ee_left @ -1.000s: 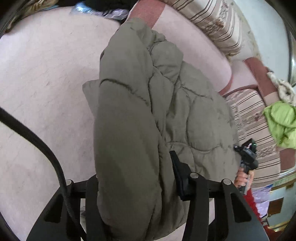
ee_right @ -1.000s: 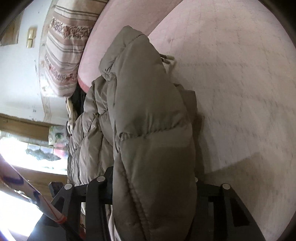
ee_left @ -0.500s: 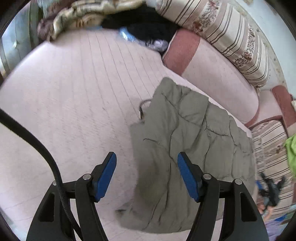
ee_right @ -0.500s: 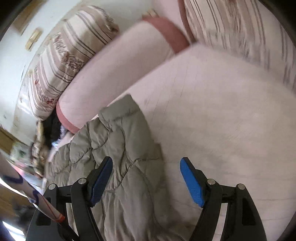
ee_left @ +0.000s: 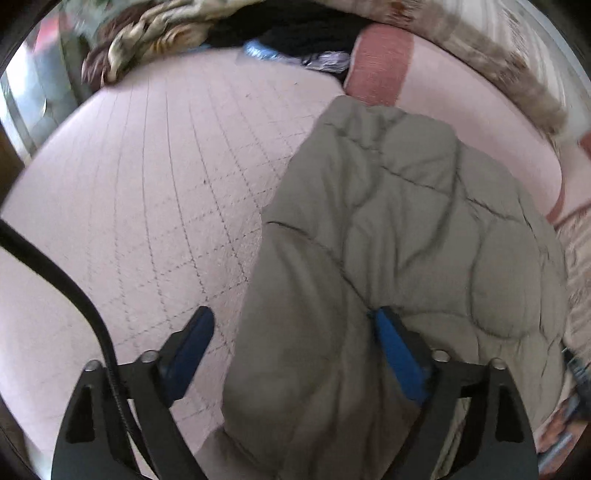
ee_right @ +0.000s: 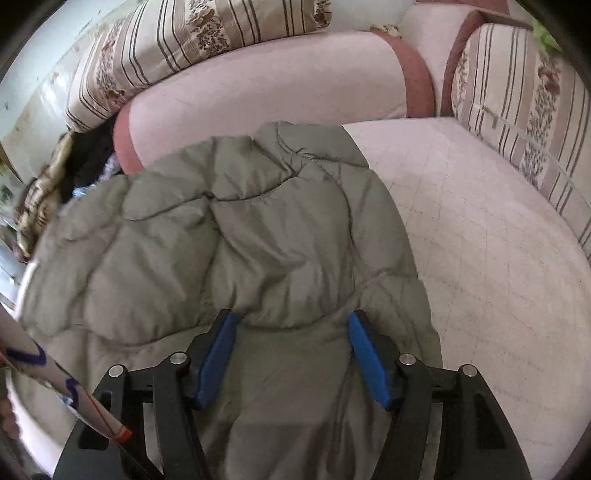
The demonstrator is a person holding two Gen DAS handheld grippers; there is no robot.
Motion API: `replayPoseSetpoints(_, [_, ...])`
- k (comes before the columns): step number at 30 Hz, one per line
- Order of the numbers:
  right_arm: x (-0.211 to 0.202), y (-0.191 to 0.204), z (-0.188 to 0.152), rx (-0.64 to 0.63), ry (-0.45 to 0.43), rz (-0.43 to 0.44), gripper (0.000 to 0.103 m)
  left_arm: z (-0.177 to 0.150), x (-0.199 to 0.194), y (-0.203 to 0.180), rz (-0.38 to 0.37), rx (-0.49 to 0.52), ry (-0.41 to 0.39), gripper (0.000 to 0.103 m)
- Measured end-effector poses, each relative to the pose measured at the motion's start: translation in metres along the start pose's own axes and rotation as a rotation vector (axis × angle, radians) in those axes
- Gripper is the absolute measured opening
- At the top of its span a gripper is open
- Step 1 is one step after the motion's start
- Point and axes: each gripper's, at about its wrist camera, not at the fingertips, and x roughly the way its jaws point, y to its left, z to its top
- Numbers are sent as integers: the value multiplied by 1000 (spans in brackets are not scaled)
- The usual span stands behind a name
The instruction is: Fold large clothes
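Observation:
An olive quilted puffer jacket (ee_left: 406,229) lies folded on the pink quilted seat (ee_left: 147,192). My left gripper (ee_left: 295,350) hangs over the jacket's near left edge. Its jaws are opening wide: the right pad (ee_left: 399,358) rests against a thick fold and the left pad (ee_left: 192,347) stands off the fabric, over bare seat. In the right wrist view the same jacket (ee_right: 240,240) fills the middle. My right gripper (ee_right: 293,354) sits over its near end, jaws closing, with a puffy fold between the blue pads (ee_right: 218,354), which do not visibly squeeze it.
A pink bolster with a red band (ee_right: 277,74) and striped floral cushions (ee_right: 517,103) line the back and right side. Black clothes (ee_left: 295,26) and a patterned blanket (ee_left: 140,40) are piled at the far end. A black cable (ee_left: 74,288) crosses the left view.
A second ago both grippers were shut on the bunched jacket. They let go, and it dropped flat. Both grippers have since come back down over its near edge with jaws apart.

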Motion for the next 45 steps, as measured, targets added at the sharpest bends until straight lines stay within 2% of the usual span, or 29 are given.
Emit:
replayPoseSetpoints(3, [5,6,3,-15,-10,-39,74,4,5,5,-17,-24,2,93])
replayPoseSetpoints(7, [-7,12,6,-54,-25,-88,74,1,-5,-1,26,8,-22,93])
replayPoseSetpoints(9, [-26,17,4,-56,-67,-129,72,-3,-21,-6,44,24,-45,91])
replayPoseSetpoints(10, [-38,18,1,-48,-92,-127,72,-7,-32,-8,58,37,-70,91])
replayPoseSetpoints(13, [-79,39,-9,-94,-152,-46,72,-20,-68,-16,121,85,-174,91])
replayPoseSetpoints(16, [-101,68,-28,-157,-173,18,72,-38,-103,-21,155,92,-281,91])
replayPoseSetpoints(19, [-94,95,-47,-222,-136,43,72,-52,-133,-22,185,68,-373,91])
replayPoseSetpoints(21, [-72,112,-55,-263,-76,13,72,-64,-153,-22,210,60,-434,91])
replayPoseSetpoints(24, [-59,114,-60,-264,-46,-16,72,-75,-179,-21,223,65,-491,91])
replayPoseSetpoints(27, [-86,107,-61,-215,-78,15,73,-90,-212,-19,239,65,-564,91])
replayPoseSetpoints(31, [-126,95,-76,-179,-126,20,74,-118,-257,-17,294,30,-714,92])
replayPoseSetpoints(34, [-155,87,-98,-147,-139,27,75,-136,-287,-21,291,9,-793,93])
replayPoseSetpoints(36, [-168,83,-110,-128,-137,38,77,-146,-302,-24,263,17,-806,94])
replayPoseSetpoints(41, [-190,83,-143,-96,-82,51,78,-169,-321,-34,163,73,-780,94])
replayPoseSetpoints(45, [-206,88,-168,-87,-48,70,79,-190,-314,-38,61,88,-708,94])
